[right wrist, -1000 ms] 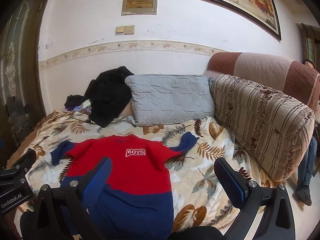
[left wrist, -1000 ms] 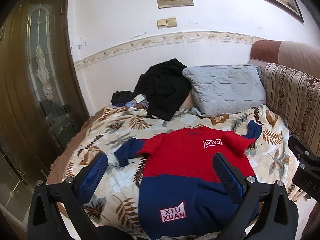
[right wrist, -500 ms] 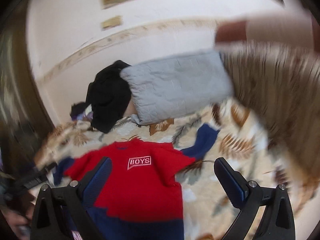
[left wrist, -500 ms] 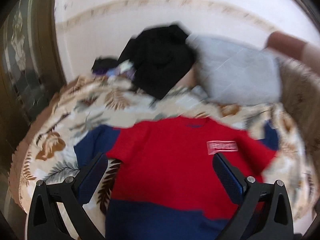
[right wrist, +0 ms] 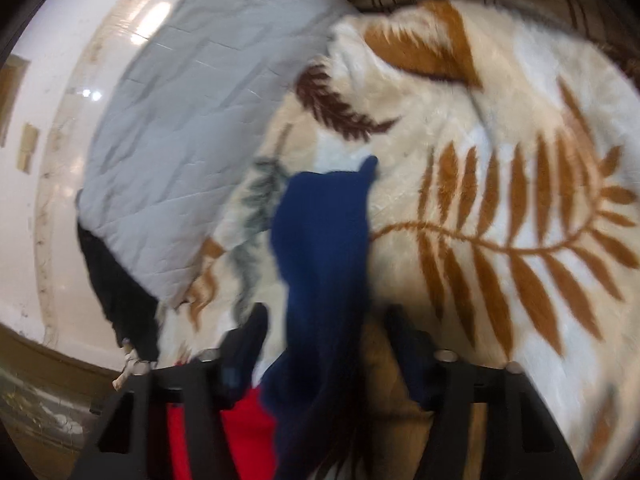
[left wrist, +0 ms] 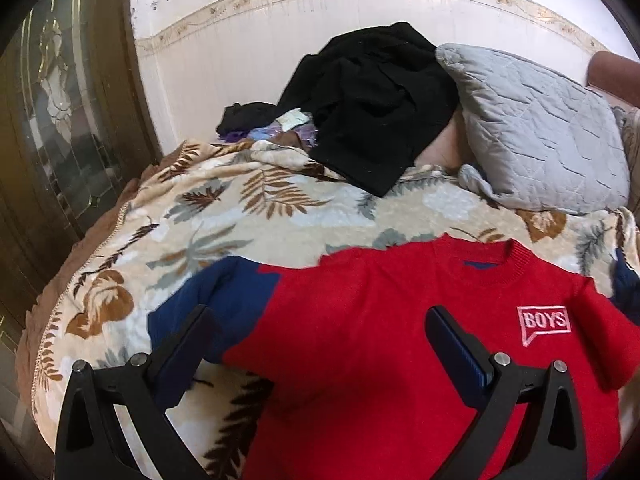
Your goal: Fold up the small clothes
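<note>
Lying flat on the leaf-print blanket (left wrist: 248, 204), the red and navy sweater (left wrist: 392, 344) is spreading out directly under the left gripper (left wrist: 320, 332), whose jaws are standing wide with nothing between them. One of its fingers is hanging over the sweater's navy left sleeve (left wrist: 224, 300) and the other over the red chest, just short of the "BOYS" patch (left wrist: 544, 322) to its right. Beyond its fingertips, a black garment (left wrist: 376, 100) is draping against the wall, with a grey quilted pillow (left wrist: 536, 128) leaning to the right of it. The right gripper (right wrist: 324, 332) is closing its jaws, and the sweater's other navy sleeve (right wrist: 324, 240) is running up between the two fingers and on past their tips. That view is blurred, so the pads seem not to be pressing the cloth yet, though this is hard to judge. The blanket is filling the space to the right of that gripper, and the pillow is sitting ahead to its left.
</note>
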Demonstrator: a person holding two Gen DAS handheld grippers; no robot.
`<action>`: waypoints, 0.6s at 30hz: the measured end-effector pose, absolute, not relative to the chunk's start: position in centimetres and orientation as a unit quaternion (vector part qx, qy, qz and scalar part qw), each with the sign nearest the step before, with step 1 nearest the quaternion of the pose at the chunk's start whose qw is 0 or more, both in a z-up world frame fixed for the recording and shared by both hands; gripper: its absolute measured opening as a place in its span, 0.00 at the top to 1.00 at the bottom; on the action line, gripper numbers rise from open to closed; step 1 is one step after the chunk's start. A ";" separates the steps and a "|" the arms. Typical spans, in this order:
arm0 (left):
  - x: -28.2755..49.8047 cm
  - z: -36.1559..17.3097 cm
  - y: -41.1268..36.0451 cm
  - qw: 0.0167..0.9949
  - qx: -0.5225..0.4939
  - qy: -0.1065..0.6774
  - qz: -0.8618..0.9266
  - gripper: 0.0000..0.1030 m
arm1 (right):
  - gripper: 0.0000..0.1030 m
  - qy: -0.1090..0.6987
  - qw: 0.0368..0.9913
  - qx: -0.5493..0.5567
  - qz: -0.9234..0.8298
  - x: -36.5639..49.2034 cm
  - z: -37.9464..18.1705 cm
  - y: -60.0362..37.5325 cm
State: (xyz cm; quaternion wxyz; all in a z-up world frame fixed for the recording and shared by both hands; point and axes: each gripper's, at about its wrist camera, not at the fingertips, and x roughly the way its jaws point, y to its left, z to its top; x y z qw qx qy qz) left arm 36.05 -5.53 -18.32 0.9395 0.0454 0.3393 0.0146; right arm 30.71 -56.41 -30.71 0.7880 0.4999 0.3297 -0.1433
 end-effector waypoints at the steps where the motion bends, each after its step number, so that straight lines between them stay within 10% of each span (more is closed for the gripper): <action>1: 36.2 -18.4 -5.2 0.939 0.046 0.339 0.023 0.00 | 0.79 0.328 0.787 0.504 -0.140 30.9 -30.9 -56.4; 11: 36.6 -17.0 -0.2 0.941 0.008 0.325 0.096 0.00 | 0.90 0.230 0.895 0.382 -0.004 31.4 -18.0 -45.0; 18: 36.1 -16.5 4.5 0.937 0.013 0.315 0.150 0.00 | 0.86 0.304 0.897 0.310 0.085 35.5 -16.2 -30.1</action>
